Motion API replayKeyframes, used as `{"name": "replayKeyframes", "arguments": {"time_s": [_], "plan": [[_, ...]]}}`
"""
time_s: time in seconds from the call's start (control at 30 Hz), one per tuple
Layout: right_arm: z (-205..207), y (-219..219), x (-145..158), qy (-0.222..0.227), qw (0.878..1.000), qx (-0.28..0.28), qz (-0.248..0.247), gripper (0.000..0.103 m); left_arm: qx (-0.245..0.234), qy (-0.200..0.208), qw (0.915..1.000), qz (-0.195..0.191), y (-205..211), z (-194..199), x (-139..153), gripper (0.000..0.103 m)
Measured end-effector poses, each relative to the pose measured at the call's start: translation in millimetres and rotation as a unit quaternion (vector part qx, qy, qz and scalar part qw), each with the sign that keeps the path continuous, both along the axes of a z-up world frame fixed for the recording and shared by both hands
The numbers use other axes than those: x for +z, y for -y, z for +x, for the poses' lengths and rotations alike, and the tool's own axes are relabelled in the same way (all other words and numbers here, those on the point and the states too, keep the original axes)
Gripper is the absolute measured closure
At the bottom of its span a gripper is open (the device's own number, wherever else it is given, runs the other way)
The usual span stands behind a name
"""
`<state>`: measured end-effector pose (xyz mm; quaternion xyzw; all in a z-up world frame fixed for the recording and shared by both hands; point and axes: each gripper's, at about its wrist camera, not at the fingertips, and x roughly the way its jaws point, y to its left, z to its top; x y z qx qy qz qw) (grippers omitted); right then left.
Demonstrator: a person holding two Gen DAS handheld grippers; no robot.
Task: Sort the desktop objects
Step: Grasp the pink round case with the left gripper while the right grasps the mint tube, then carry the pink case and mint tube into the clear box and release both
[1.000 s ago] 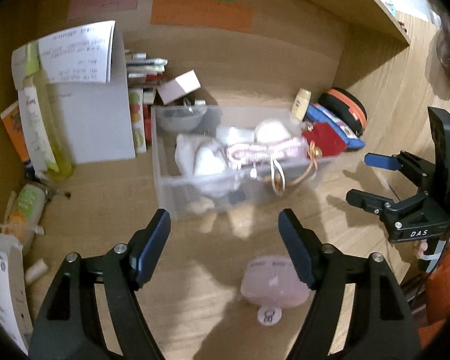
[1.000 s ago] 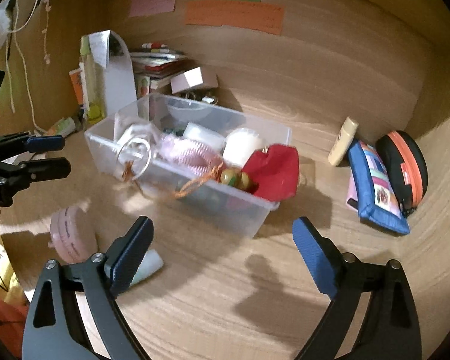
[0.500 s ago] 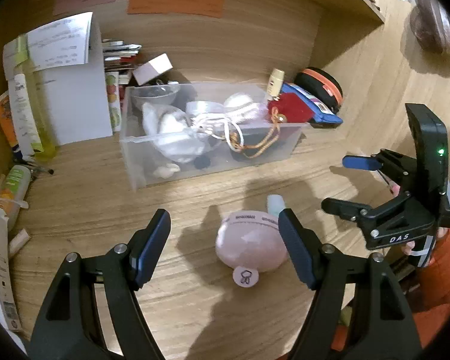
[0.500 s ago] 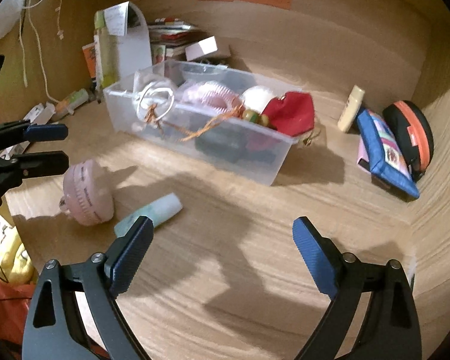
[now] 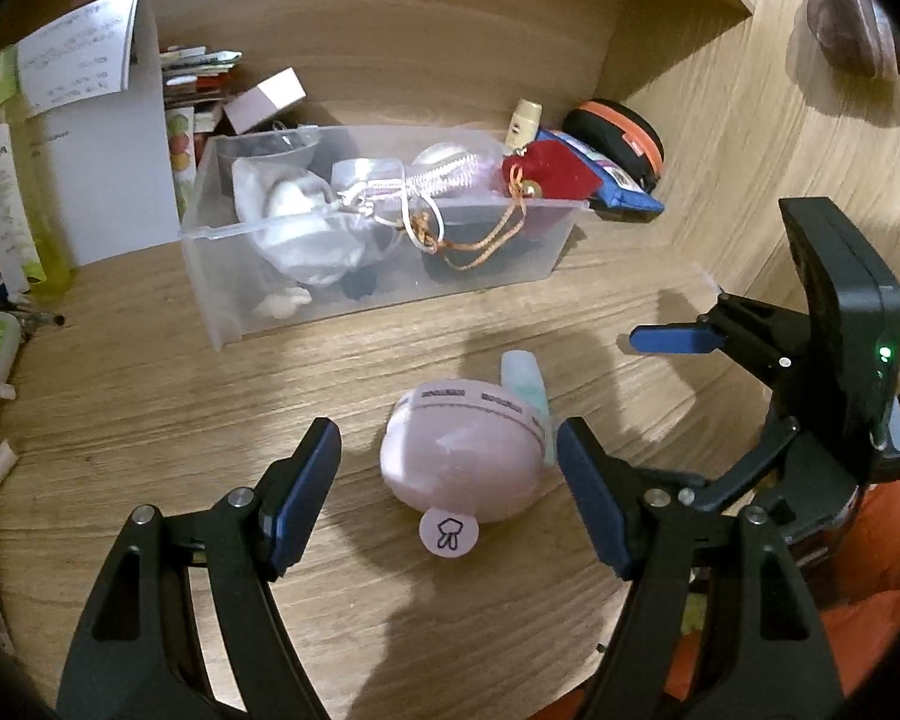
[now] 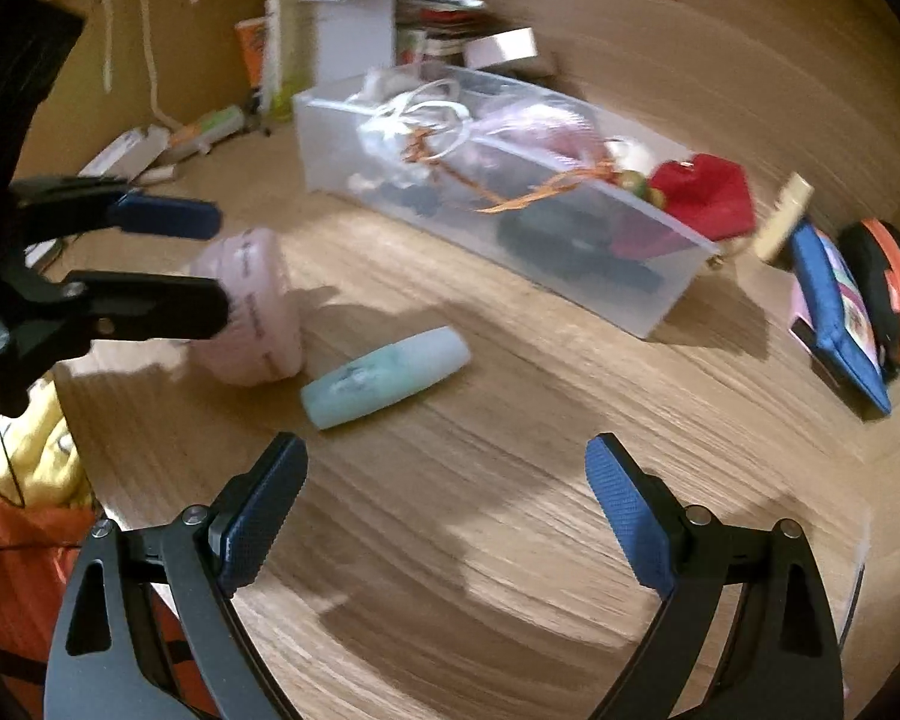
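Wood-grain surface (image 5: 150, 420), clear storage bin (image 5: 378, 294), then the pink round case (image 5: 462, 468) before it, between our spread left claw (image 5: 447, 498); we close squarely across its sides. Right claw (image 6: 447, 516) gapes empty.

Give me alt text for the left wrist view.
The open left gripper straddles a round pink case on the wooden desk. A mint tube lies just behind it, a cluttered clear bin beyond, the open right gripper at right.

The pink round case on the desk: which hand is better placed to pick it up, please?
Left. Its open tongs already straddle the pink round case; the right tongs hang open over bare desk, away from it.
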<state>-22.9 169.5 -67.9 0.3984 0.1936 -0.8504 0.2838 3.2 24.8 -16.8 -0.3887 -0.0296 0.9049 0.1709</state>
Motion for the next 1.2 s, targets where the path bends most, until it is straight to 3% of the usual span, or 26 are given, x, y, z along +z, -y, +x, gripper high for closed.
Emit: {"name": "replayKeyframes", "arguments": {"time_s": [0.47, 0.6, 0.73, 0.8, 1.03, 1.2], "plan": [[-29, 26, -15, 0.029, 0.999, 0.035, 0.001, 0.01, 0.004, 0.038, 0.9992, 0.016, 7, -29, -25, 0.029], [-38, 29, -17, 0.043, 0.998, 0.04, -0.008, 0.014, 0.01, 0.044, 0.9987, 0.025, 12, -34, -28, 0.029], [-41, 30, -16, 0.052, 0.998, 0.043, -0.019, 0.024, 0.014, 0.05, 0.9982, 0.03, 16, -36, -31, 0.038], [-42, 29, -15, 0.052, 0.998, 0.038, -0.023, 0.032, 0.019, 0.05, 0.998, 0.033, 19, -36, -31, 0.038], [-45, 17, -9, 0.052, 0.997, 0.011, -0.048, 0.032, 0.039, 0.055, 0.9968, 0.043, 26, -43, -31, 0.039], [-45, 3, 9, 0.034, 0.997, 0.002, -0.069, 0.032, 0.047, 0.037, 0.9972, 0.045, 30, -45, -22, 0.039]]}}
